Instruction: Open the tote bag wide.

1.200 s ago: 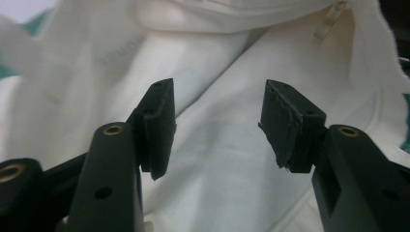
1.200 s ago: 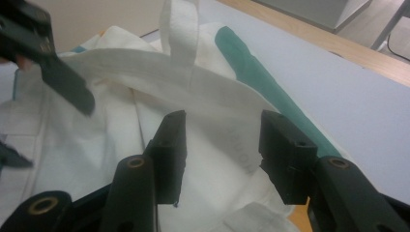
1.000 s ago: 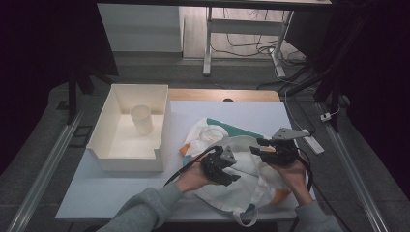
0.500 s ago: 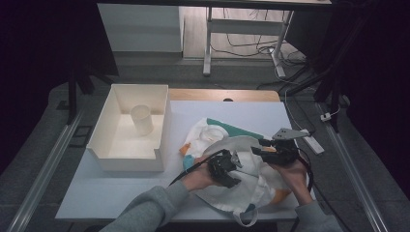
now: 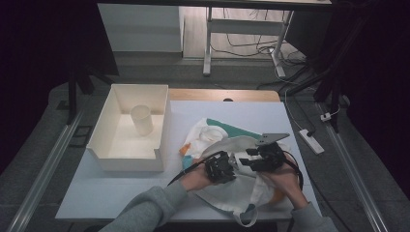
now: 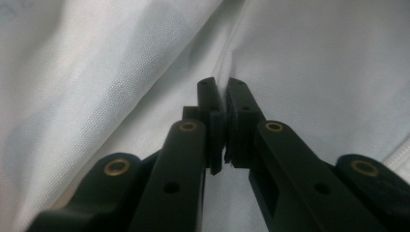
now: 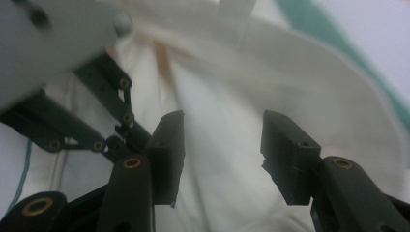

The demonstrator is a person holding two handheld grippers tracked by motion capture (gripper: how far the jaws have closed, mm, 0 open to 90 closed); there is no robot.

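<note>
1. The white bag (image 5: 241, 186) is lying crumpled on the near right part of the worktop (image 5: 121, 188), with a strap looping off its near edge.
2. Your left claw (image 6: 223, 104) is pinching a fold of the bag's cloth; its jaws have just been closing, and they are now standing almost together with a thin ridge of fabric between the pads.
3. In the high view your left claw (image 5: 220, 166) is sitting on the bag's left part, your hand (image 5: 196, 179) wrapped round it from the near side.
4. Your right claw (image 7: 222, 137) is standing about half open, holding nothing; the cloth is lying beyond the gap, not pressed by either pad.
5. In the high view your right claw (image 5: 261, 157) is hovering just beside the left one, over the bag's middle.
6. Teal cloth (image 5: 232, 129) and something orange (image 5: 184, 150) are peeking out at the bag's far and left edges.
7. A white tray (image 5: 104, 159) is resting on the left of the worktop, well apart from the bag, with a cup (image 5: 141, 119) standing upright inside it near the far wall.
</note>
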